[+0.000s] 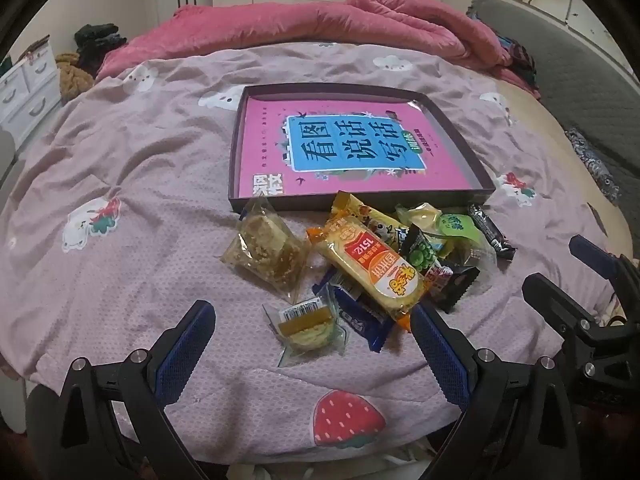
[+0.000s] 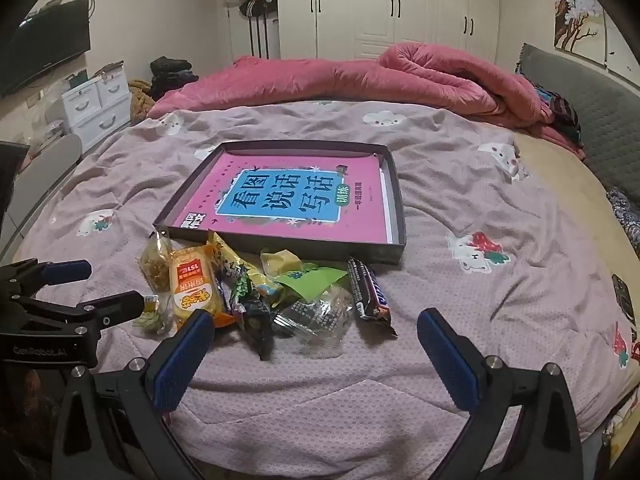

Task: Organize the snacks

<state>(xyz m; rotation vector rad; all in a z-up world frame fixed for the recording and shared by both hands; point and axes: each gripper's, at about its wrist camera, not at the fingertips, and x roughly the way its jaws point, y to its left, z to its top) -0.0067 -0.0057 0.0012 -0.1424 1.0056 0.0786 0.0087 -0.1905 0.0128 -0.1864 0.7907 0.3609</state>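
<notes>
A pile of wrapped snacks (image 1: 372, 256) lies on the bed in front of a shallow dark tray (image 1: 236, 148) holding a pink book (image 1: 348, 148). The pile includes an orange cake pack (image 1: 372, 268), a clear nut-bar pack (image 1: 264, 252), a small clear cookie pack (image 1: 308, 326) and a dark chocolate bar (image 2: 370, 292). My left gripper (image 1: 312, 328) is open, just short of the pile's near-left side, over the cookie pack. My right gripper (image 2: 316, 332) is open, empty, near the pile's right side. The tray (image 2: 396, 208) also shows in the right wrist view.
The bed has a lilac quilt (image 1: 120, 240) with strawberry prints. A rolled pink duvet (image 2: 360, 76) lies at the far side, a grey headboard (image 2: 592, 100) on the right. White drawers (image 2: 96, 108) and a TV (image 2: 44, 56) stand at left.
</notes>
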